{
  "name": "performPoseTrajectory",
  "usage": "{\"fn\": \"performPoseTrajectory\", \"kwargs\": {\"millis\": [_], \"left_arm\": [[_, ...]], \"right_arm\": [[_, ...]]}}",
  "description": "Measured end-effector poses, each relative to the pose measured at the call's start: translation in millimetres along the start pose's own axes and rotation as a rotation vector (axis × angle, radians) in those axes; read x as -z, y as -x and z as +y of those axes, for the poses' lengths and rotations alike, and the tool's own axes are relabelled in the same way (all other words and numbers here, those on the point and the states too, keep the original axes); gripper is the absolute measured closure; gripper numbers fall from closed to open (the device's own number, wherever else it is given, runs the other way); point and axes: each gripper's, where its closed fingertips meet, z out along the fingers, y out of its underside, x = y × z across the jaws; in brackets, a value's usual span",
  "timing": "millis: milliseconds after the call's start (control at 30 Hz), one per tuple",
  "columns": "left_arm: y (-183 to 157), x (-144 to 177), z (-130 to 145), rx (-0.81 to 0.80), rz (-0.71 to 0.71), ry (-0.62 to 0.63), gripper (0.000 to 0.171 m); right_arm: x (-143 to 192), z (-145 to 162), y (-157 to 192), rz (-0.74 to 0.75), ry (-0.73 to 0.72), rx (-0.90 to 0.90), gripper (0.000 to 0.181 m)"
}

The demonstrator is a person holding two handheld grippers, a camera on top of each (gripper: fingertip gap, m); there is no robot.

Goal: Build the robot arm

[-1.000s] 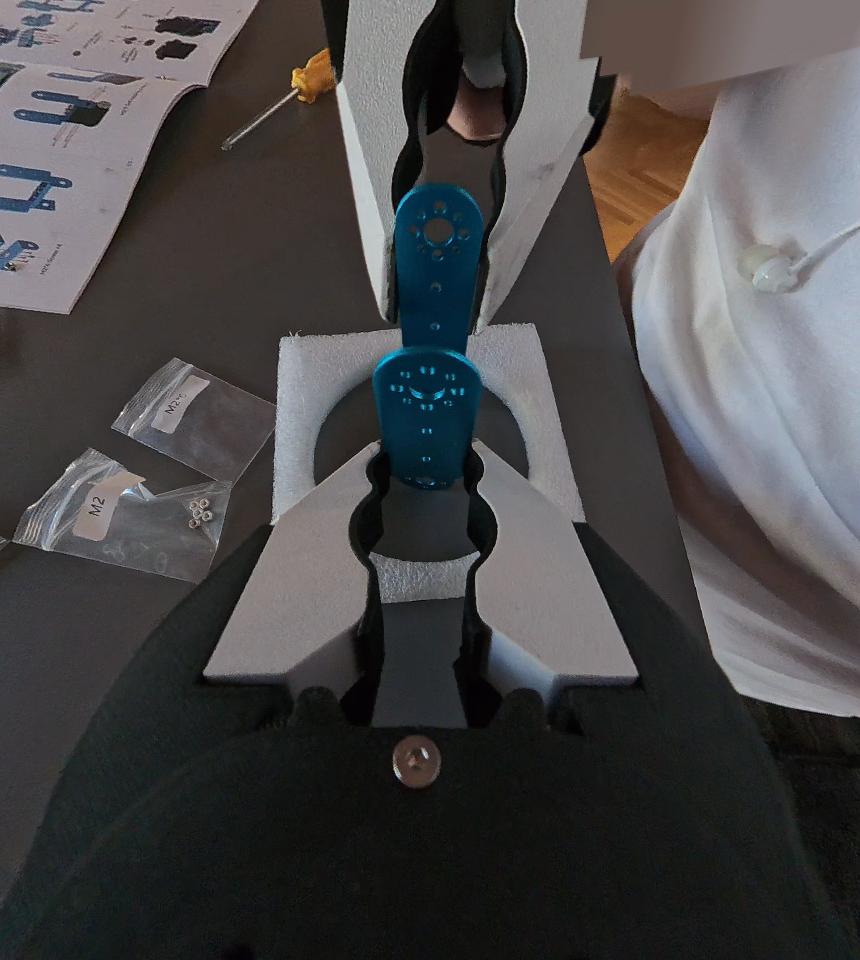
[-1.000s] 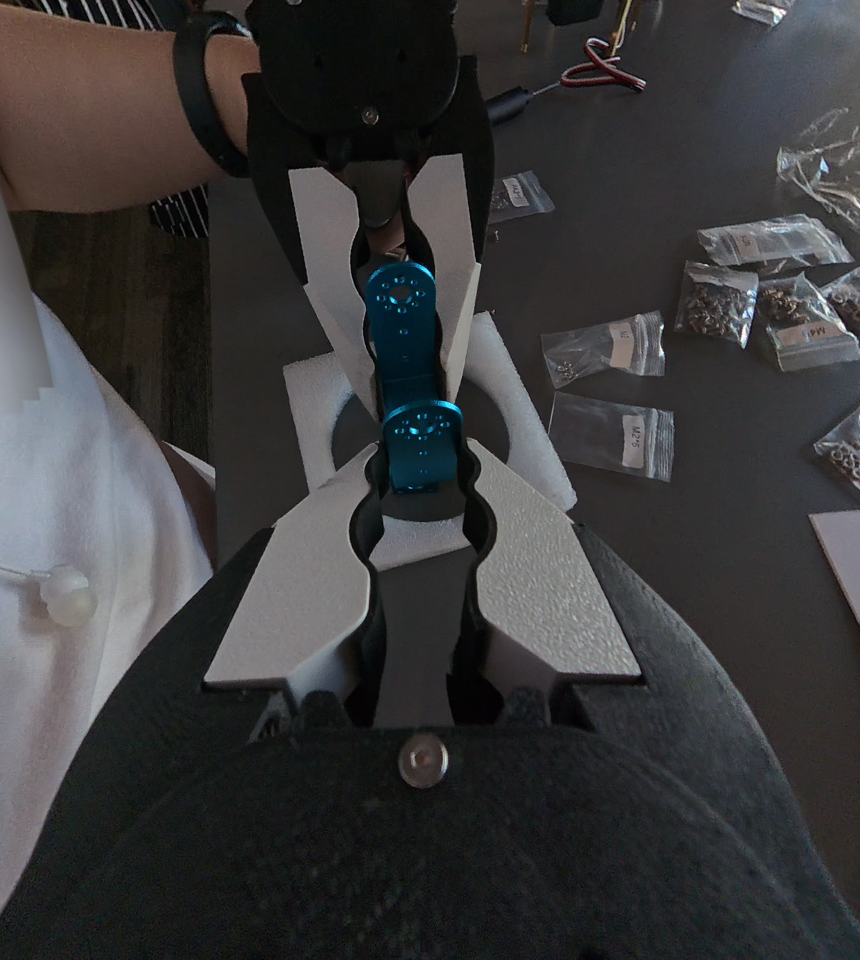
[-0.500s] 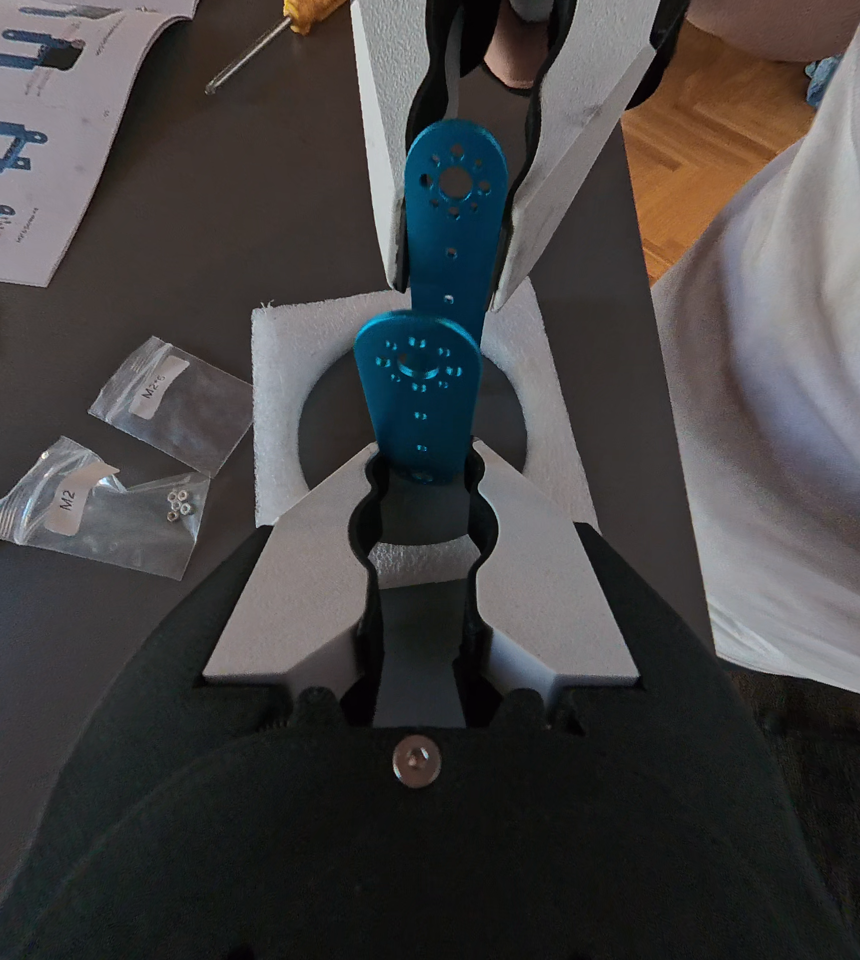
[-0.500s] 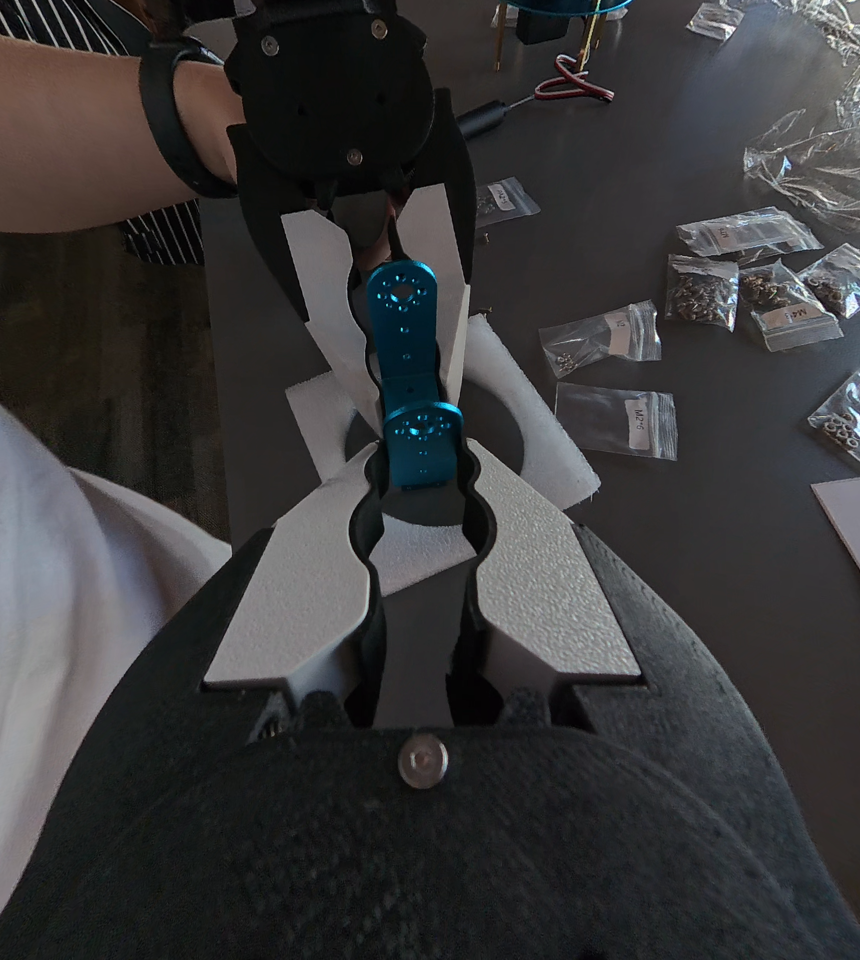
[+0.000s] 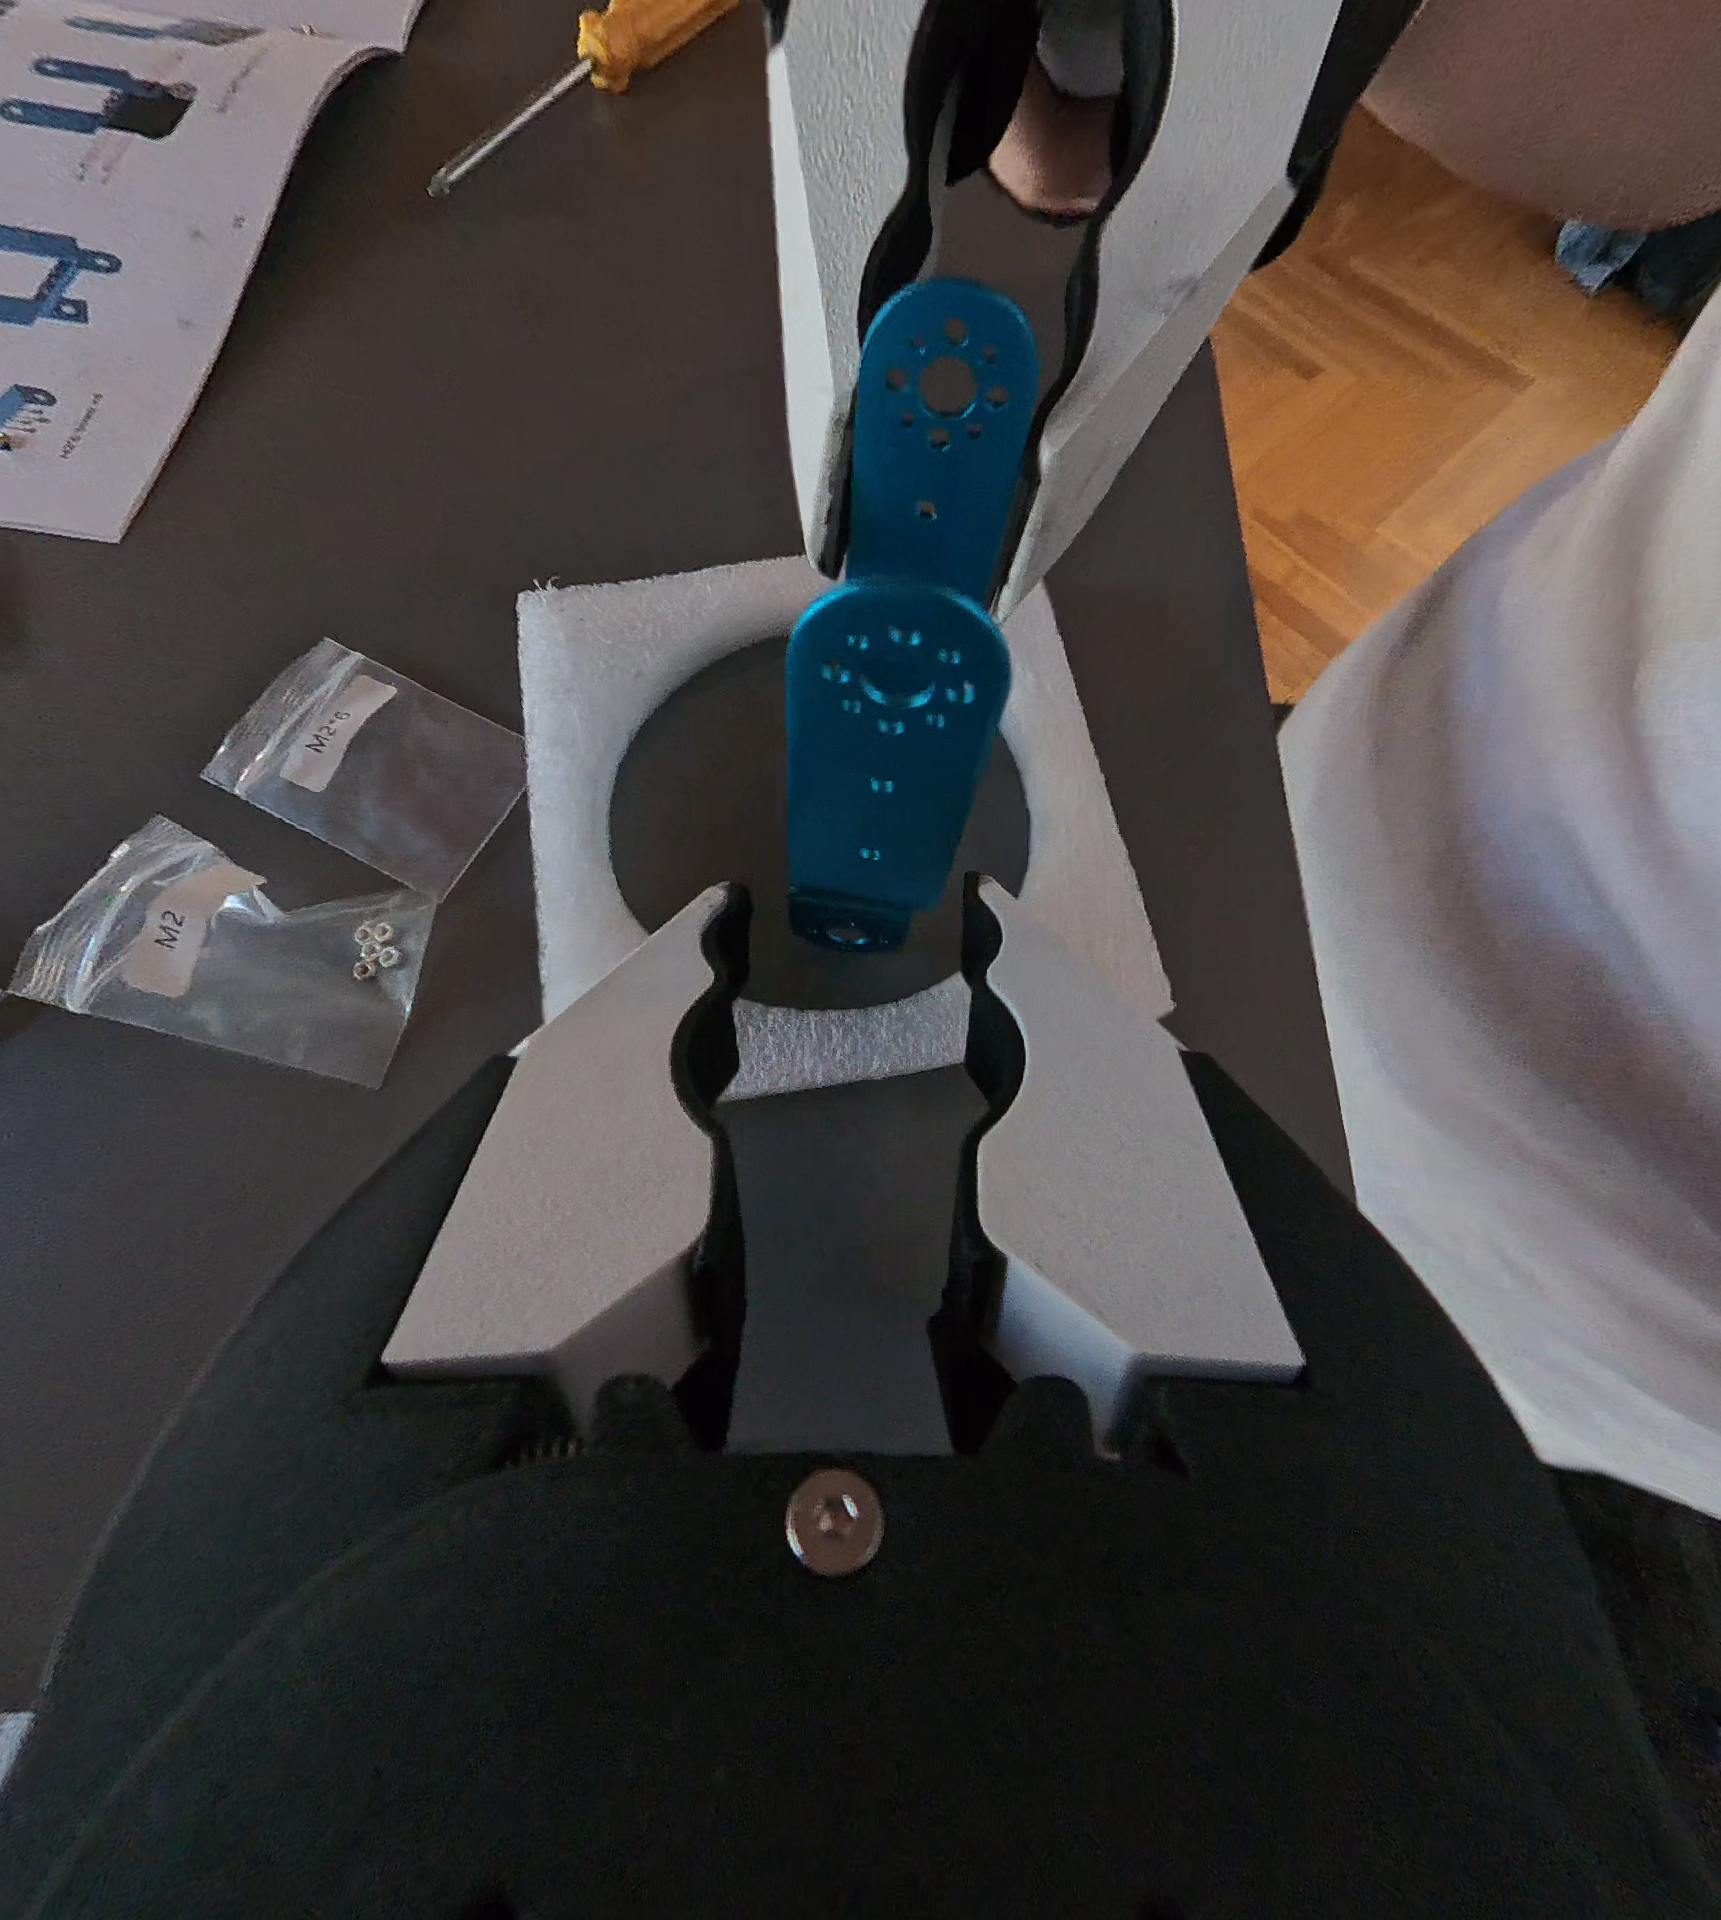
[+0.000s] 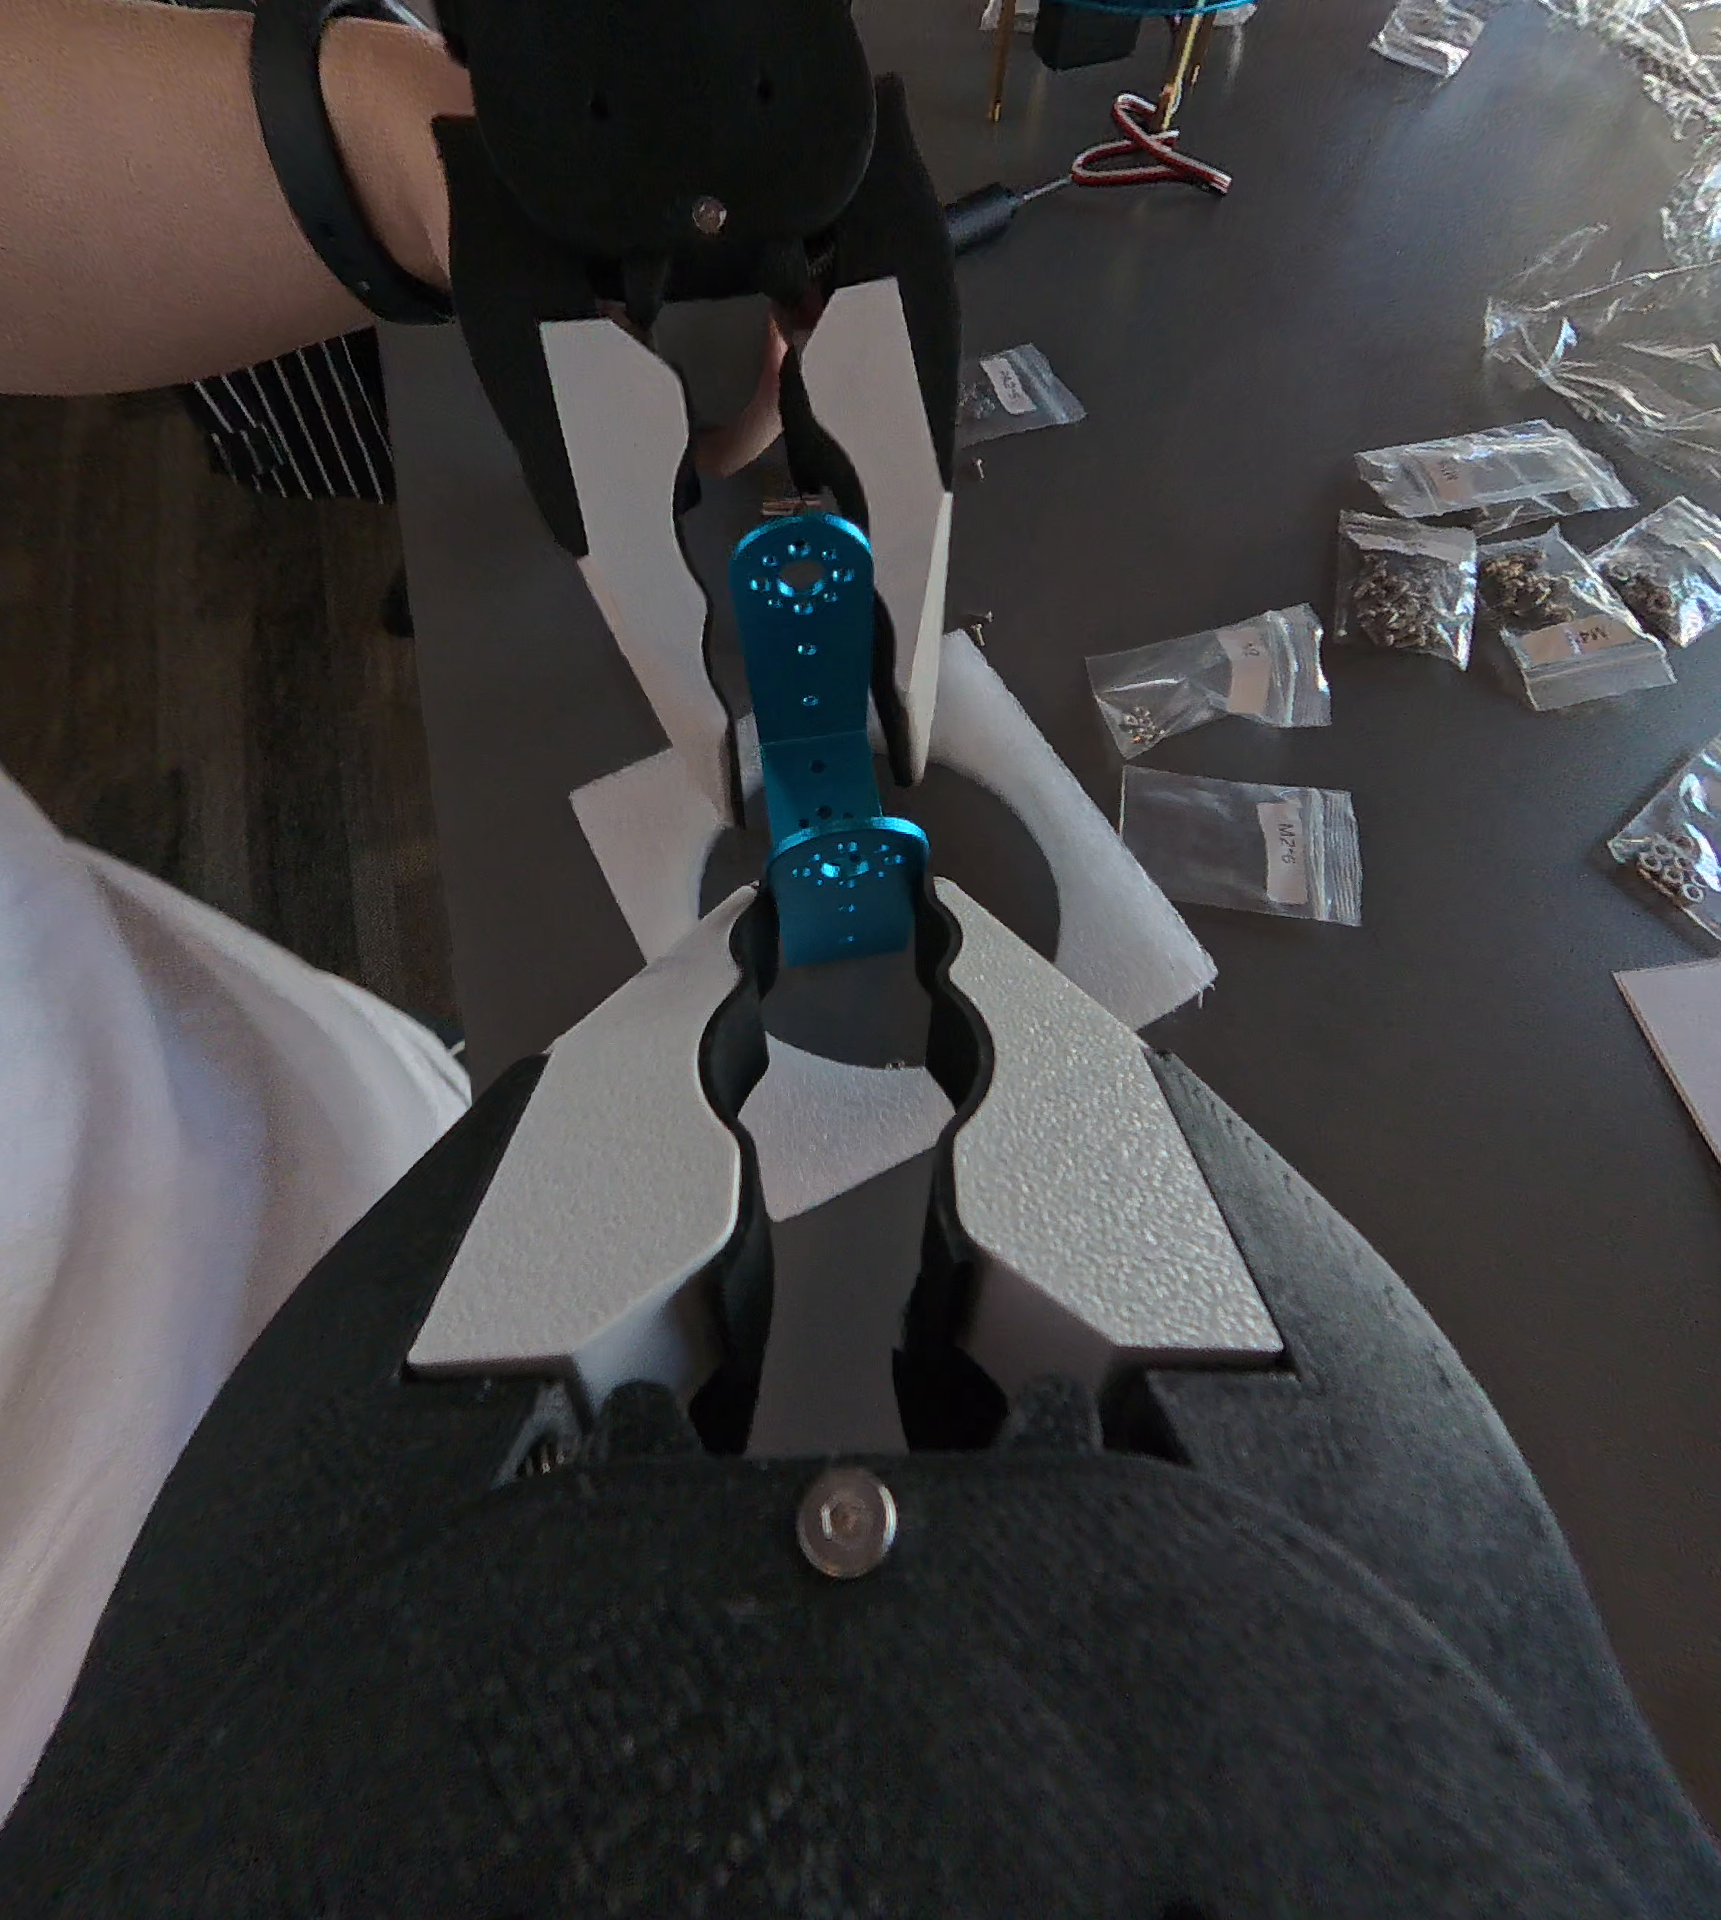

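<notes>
A blue U-shaped metal bracket (image 5: 892,748) with hole patterns hangs over a white foam piece (image 5: 575,727) with a round cut-out, on a dark table. My right gripper (image 6: 845,894) is shut on one arm of the bracket (image 6: 840,904); it also shows at the top of the left wrist view (image 5: 923,561). My left gripper (image 5: 854,894) is open, its jaws standing apart at the end of the bracket's other arm without pinching it. In the right wrist view the left gripper (image 6: 820,774) straddles that far arm with gaps on both sides.
Small clear bags of hardware (image 5: 222,956) (image 6: 1240,852) lie beside the foam (image 6: 1095,831). An instruction booklet (image 5: 56,208) and a yellow-handled screwdriver (image 5: 617,52) lie farther off. Crumpled plastic (image 6: 1687,260) and a red-white cable (image 6: 1147,156) are at the back. A person in white (image 5: 1562,831) stands at the table edge. About 5 cm separates my left fingertips from my right. From the left gripper's tips to the white foam piece (image 5: 575,727) is close to 5 cm. The right camera catches it too, in the right wrist view (image 6: 1088,870).
My left gripper has opened and let go of the bracket's arm. My right gripper still holds the other arm, and the bracket has shifted slightly over the foam.
</notes>
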Motion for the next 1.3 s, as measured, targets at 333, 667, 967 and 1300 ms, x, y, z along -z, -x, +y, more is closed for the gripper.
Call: {"fn": "performPoseTrajectory", "kwargs": {"millis": [333,667,967,1300], "left_arm": [[2,-1,4,-0.051,0.041,0.013,0.143],[6,0,-6,0.029,0.007,-0.053,0.149],[21,24,-31,0.181,-0.091,-0.212,0.148],[19,20,-35,0.248,-0.188,-0.238,0.149]], "right_arm": [[-4,-4,-3,0.063,-0.068,-0.050,0.156],[57,-20,-37,0.068,-0.313,-0.178,0.157],[201,20,-110,0.418,-0.427,-0.267,0.156],[277,92,-143,0.657,-0.373,-0.329,0.156]]}}
